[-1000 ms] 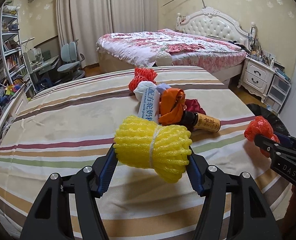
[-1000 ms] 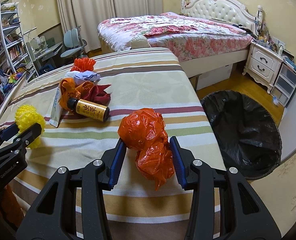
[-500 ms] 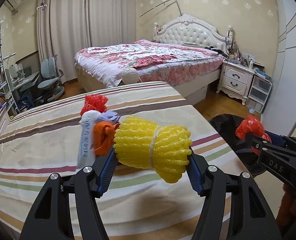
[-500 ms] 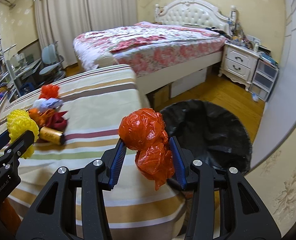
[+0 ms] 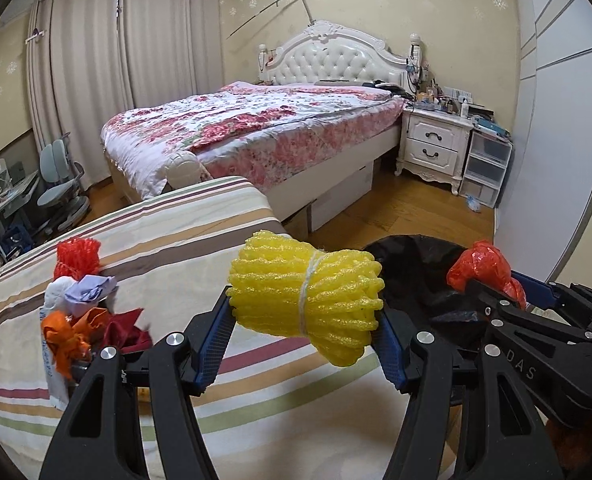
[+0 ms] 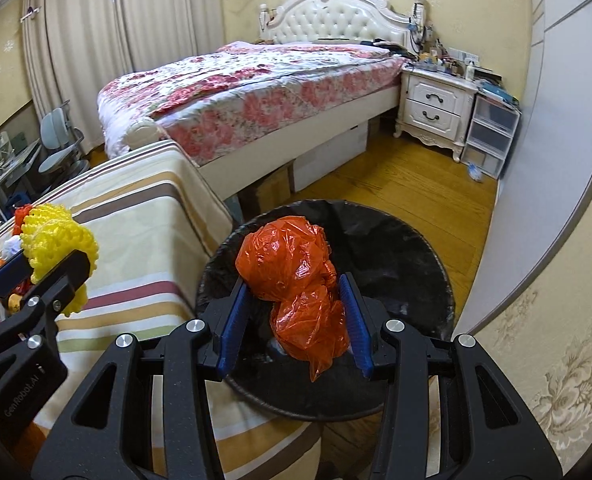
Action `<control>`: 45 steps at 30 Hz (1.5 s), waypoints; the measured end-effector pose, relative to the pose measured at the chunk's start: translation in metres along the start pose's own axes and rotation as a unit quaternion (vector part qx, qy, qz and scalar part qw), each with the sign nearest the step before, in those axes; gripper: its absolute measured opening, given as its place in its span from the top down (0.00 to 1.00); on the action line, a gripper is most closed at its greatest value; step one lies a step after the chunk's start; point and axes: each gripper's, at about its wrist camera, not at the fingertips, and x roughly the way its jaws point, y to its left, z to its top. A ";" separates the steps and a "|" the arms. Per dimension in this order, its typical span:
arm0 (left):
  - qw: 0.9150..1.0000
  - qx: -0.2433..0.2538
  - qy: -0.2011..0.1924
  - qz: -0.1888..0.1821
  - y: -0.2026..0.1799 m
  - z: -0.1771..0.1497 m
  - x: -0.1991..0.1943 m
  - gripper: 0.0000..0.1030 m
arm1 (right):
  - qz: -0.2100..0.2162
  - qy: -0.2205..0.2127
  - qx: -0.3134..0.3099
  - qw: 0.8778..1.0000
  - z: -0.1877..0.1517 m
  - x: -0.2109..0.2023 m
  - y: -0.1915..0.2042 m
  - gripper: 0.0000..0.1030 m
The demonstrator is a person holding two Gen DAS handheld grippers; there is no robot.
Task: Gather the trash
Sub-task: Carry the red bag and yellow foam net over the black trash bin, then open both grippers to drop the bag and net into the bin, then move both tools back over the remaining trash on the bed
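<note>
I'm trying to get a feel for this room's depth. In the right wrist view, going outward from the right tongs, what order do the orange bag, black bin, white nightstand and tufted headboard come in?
1. Orange bag: gripped in the right tongs.
2. Black bin: just below and beyond.
3. White nightstand: across the floor, right.
4. Tufted headboard: far wall, though close to the nightstand in depth.

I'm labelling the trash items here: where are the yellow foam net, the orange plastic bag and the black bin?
yellow foam net (image 5: 304,304): left wrist view, by its string tie.
orange plastic bag (image 6: 292,280): right wrist view, crumpled middle.
black bin (image 6: 416,264): right wrist view, bare inner liner.
</note>
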 end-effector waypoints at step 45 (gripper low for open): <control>0.997 0.046 0.032 0.053 -0.029 0.010 0.033 0.18 | -0.036 -0.001 0.045 0.998 0.005 0.012 -0.048 0.46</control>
